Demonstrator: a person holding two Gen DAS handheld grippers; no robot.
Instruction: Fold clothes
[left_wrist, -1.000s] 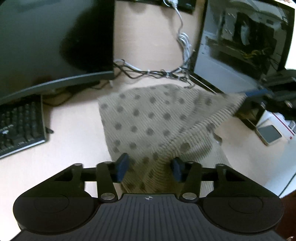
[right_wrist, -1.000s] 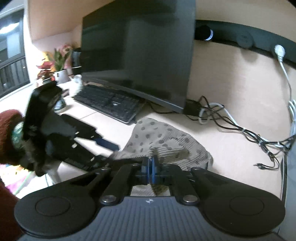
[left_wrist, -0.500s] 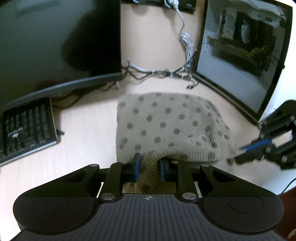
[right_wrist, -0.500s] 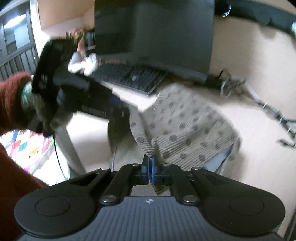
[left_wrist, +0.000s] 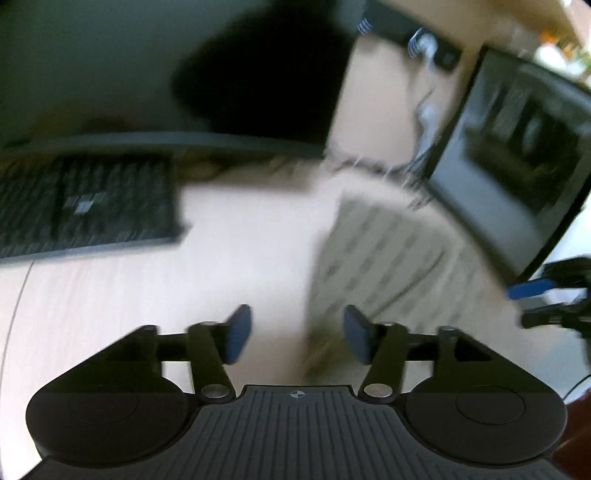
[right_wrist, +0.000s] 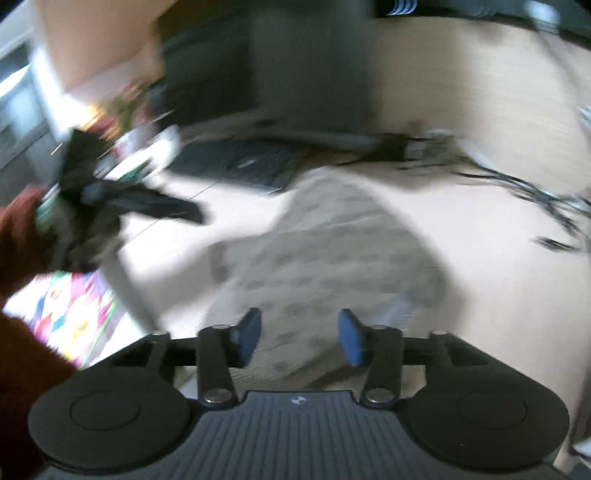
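Beige, dark-dotted ribbed cloth (left_wrist: 388, 254) lay in a folded heap on the pale wooden worktop (left_wrist: 110, 295), blurred in both views. In the left wrist view it sat to the right of centre, between the black keyboard (left_wrist: 85, 206) on the left and the dark glass-sided computer case (left_wrist: 517, 158) on the right, with the big monitor (left_wrist: 147, 74) behind. The left tool (left_wrist: 291, 334) hung over the near edge of the cloth with its blue pads (left_wrist: 238, 332) standing well apart, the jaws opening; the pads pressed on nothing, and only a corner of the fabric showed beneath the gap. In the right wrist view the right tool (right_wrist: 298, 338) hovered directly above the garment, its jaws likewise opening, the blue pads clear of the cloth seen below between them. A tangle of cables (right_wrist: 517, 177) lay on the worktop beyond the cloth. At the left edge of that view, a red sleeve (right_wrist: 22, 236) showed beside the other tool.
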